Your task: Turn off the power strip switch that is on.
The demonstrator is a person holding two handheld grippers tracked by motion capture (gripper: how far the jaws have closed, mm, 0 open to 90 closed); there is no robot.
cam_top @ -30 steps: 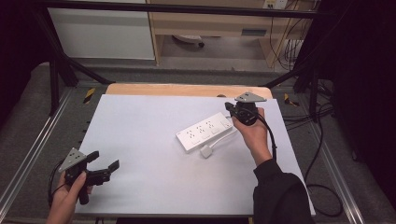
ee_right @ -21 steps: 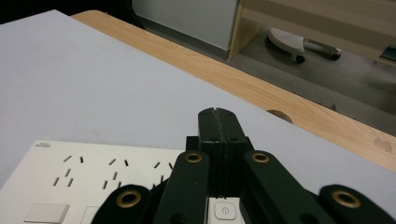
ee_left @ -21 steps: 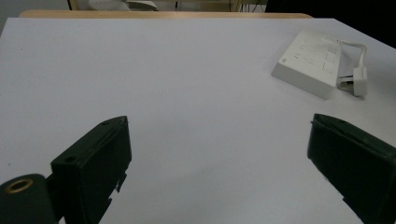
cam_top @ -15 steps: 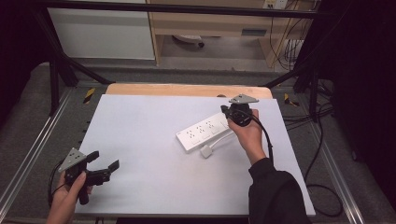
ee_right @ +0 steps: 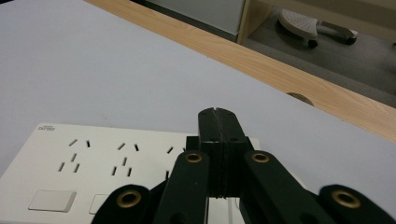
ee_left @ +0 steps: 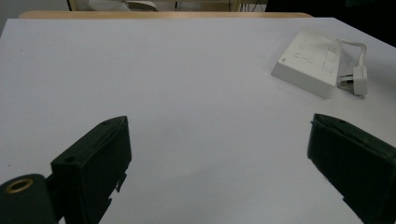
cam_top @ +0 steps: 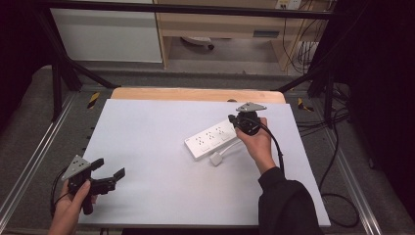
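White power strip [cam_top: 215, 139] lies on the white table top [cam_top: 147, 147], right of centre, set at a slant, w/ its short white cord and plug [cam_top: 216, 159] curled just beside its near side. Small grey print on one corner of the strip, seen in the right gripper view [ee_right: 46, 127], too small to read. Sockets in a row along the top face, w/ flat white switches [ee_right: 51, 200] at the near edge.

Right gripper [cam_top: 244, 122] sits over the far right end of the strip, jaws pressed together w/ nothing between them; can't tell if the tips touch the casing. Left gripper [cam_top: 110, 178] is well apart at the near left corner of the table, jaws spread wide, nothing in them. Wood strip [cam_top: 195, 94] runs along the far edge.
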